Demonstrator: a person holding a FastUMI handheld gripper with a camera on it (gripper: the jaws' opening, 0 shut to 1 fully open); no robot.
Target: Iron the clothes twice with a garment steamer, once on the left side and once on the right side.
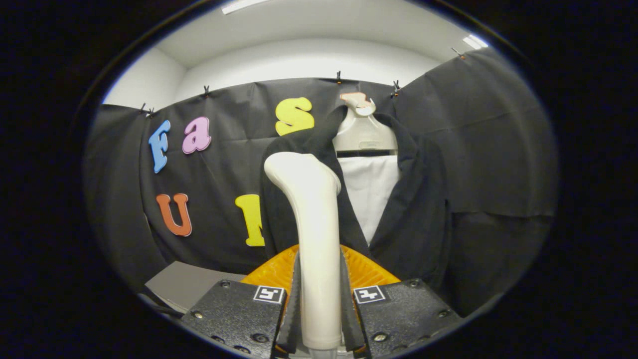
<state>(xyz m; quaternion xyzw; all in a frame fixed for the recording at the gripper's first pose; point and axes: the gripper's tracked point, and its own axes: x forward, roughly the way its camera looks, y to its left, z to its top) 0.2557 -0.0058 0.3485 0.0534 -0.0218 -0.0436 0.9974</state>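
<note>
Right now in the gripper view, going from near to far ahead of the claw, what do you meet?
Claw shut on the steamer handle → steamer head → dark jacket on its hanger → booth's black cloth wall.

Black cloth wall [488, 149], clipped along its top edge; white wall [299, 62] above; ceiling light [239, 6] seen at upper left.

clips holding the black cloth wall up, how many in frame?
5 clips visible along the cloth's top edge: far left, left of centre, above the jacket, beside the hanger, far right. More may be hidden.
</note>
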